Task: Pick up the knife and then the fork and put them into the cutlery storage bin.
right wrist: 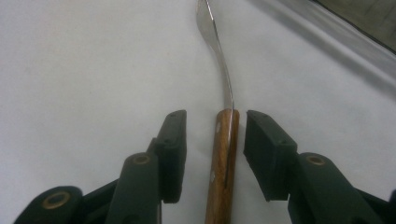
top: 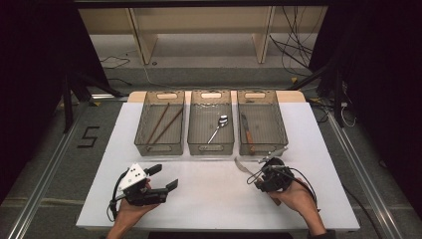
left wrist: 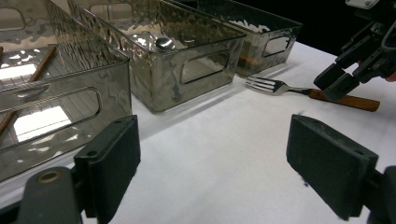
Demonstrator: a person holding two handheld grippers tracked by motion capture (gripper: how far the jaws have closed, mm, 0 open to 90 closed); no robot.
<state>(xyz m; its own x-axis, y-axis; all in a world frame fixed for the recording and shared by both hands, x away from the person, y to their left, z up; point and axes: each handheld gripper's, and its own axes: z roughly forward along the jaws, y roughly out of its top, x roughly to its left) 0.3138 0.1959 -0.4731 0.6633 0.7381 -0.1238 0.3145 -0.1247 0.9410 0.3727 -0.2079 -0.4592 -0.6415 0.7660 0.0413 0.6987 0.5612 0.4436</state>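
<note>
A fork (right wrist: 224, 154) with a wooden handle and a curved metal neck lies flat on the white table. My right gripper (right wrist: 215, 116) is down at the table with a jaw on each side of the handle. A gap shows on the left and a thin one on the right, so the pads are not pressing. In the high view that fork (top: 242, 166) pokes out left of the right gripper (top: 256, 178). My left gripper (top: 163, 177) rests at the front left, jaws wide open with nothing between them. From the left gripper (left wrist: 215, 154) the fork (left wrist: 271, 85) is seen at the far right.
Three translucent bins stand in a row at the back: the left bin (top: 159, 148) holds chopsticks (top: 164, 122), the middle bin (top: 210, 148) a spoon (top: 219, 127), the right bin (top: 263, 148) a wooden-handled knife (top: 247, 132). White tabletop (top: 209, 199) lies between the two grippers.
</note>
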